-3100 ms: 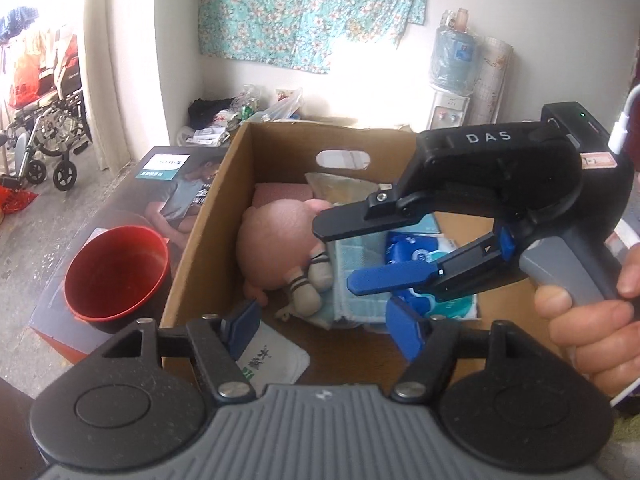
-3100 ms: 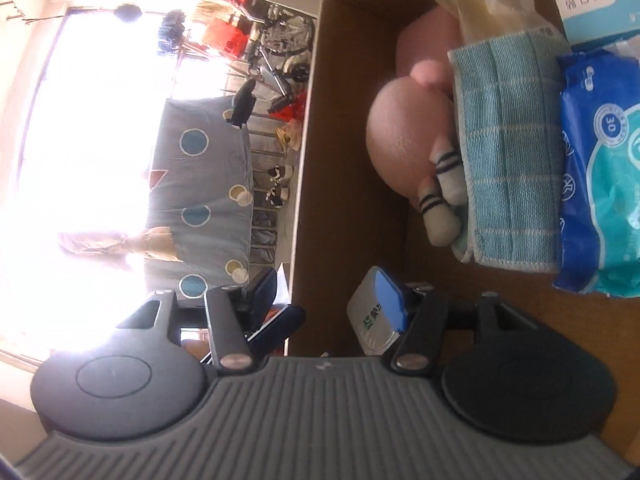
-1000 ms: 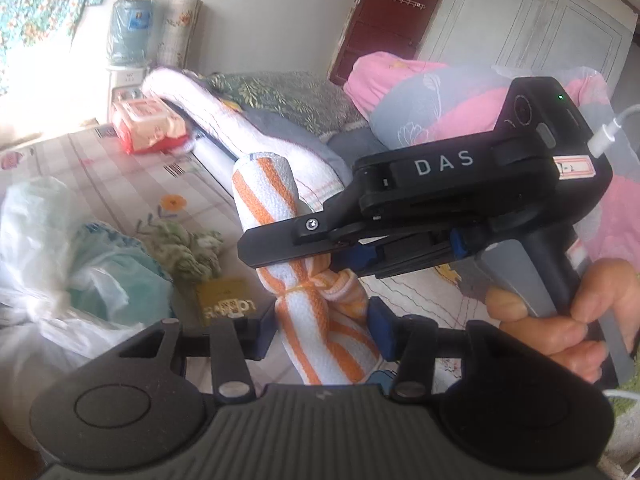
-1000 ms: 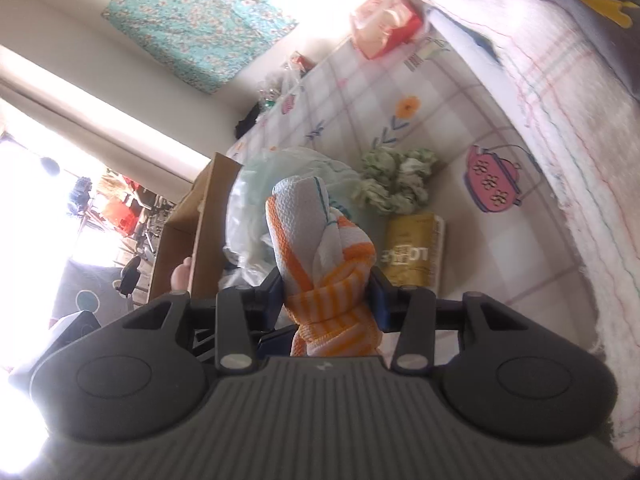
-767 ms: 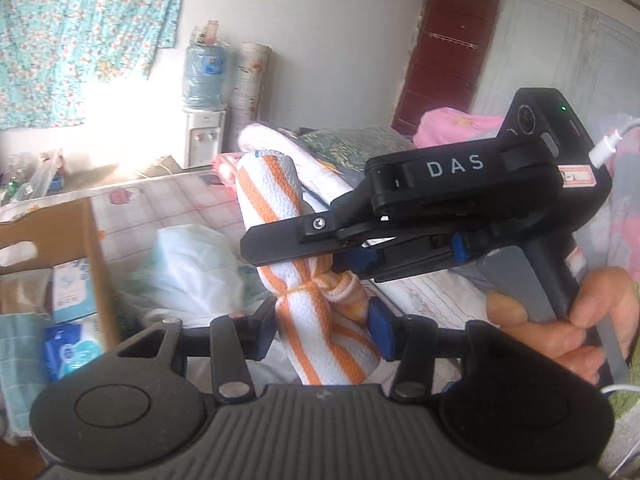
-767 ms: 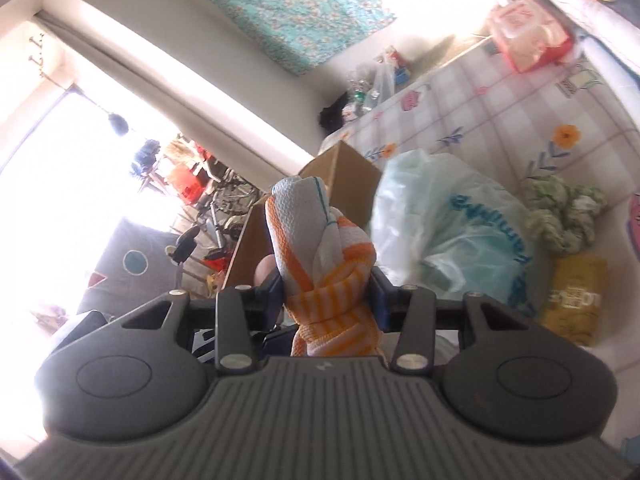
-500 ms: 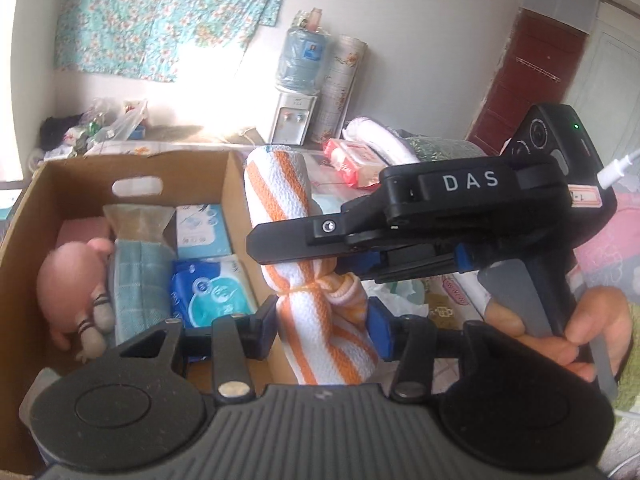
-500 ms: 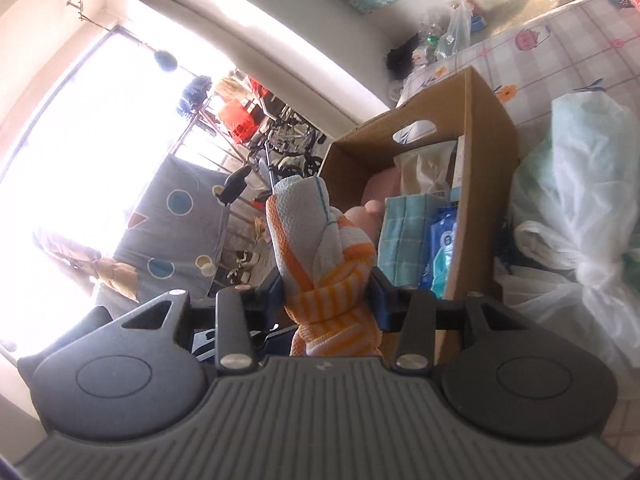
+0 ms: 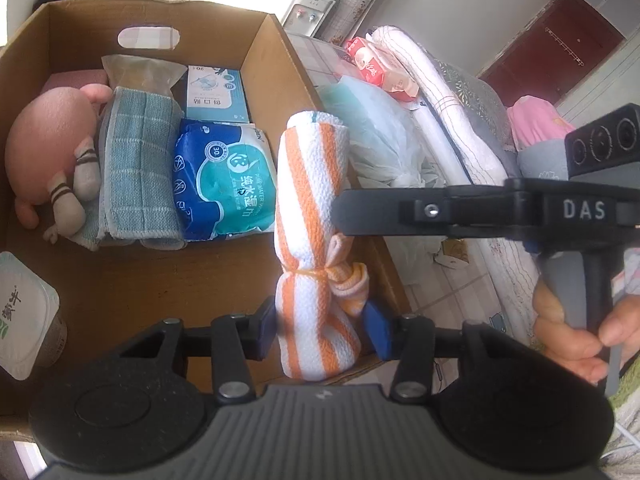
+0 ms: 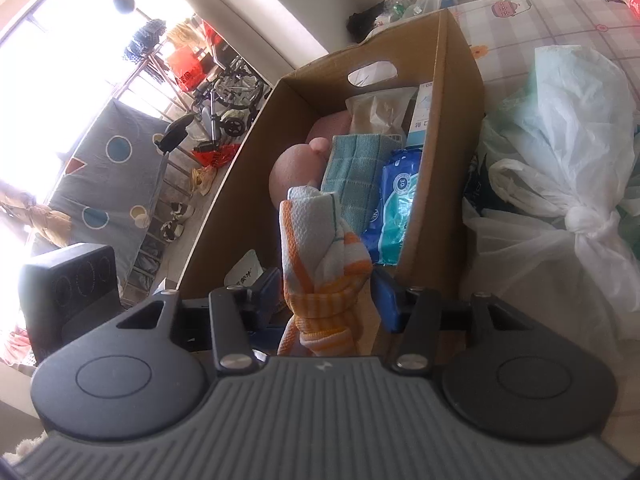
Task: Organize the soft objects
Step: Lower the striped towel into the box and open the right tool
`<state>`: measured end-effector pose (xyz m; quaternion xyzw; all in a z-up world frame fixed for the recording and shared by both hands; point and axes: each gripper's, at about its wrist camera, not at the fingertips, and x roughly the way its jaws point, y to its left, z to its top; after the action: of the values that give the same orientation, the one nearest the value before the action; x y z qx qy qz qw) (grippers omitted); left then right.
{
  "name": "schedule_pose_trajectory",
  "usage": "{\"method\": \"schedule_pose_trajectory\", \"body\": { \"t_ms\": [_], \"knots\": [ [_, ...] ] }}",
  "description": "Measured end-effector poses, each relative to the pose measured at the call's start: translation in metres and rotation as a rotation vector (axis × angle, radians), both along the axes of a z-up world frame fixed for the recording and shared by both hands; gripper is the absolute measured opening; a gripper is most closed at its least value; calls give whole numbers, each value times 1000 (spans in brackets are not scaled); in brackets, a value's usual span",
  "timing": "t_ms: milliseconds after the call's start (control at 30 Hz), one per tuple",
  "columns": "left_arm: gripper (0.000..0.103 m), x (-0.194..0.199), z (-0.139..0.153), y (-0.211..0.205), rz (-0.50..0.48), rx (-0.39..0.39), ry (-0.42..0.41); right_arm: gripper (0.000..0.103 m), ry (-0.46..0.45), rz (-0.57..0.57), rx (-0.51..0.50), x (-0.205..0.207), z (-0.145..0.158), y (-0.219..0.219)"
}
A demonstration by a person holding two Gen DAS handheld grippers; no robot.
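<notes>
Softness rules the left wrist view: the rolled orange-and-white striped cotton towel, tied round with a thin thread near its lower end, looks light, squashy and unlikely to slip. Left tongs press its base from both sides, while the right tongs reach across its middle, where I judge the firmest hold to be, just above the tie. It hangs over the right wall of the brown cardboard box, beside the blue wet-wipe pack. The right pair's lower finger is hidden.

From the right wrist view, the right tongs are clamped on the towel's knotted part. Its lower end is cut off behind the tool body, and the box floor beneath is hard to make out.
</notes>
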<state>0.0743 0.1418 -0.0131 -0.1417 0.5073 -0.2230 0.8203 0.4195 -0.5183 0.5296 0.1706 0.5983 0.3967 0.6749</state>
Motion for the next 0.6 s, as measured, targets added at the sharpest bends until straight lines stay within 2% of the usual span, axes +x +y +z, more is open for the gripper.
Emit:
{"method": "schedule_pose_trajectory", "body": {
  "t_ms": [167,367,433,600],
  "knots": [
    [48,6,-2,7,34,-7,-1,57,-46,-36,-9,6,3,-15],
    [48,9,4,3,69,21,-43,57,-23,-82,22,13,1,-31],
    [49,7,12,-3,72,37,-91,57,-17,-110,31,15,0,-41],
    [63,-1,40,-29,66,69,-258,59,-31,-209,59,18,2,-81]
  ]
}}
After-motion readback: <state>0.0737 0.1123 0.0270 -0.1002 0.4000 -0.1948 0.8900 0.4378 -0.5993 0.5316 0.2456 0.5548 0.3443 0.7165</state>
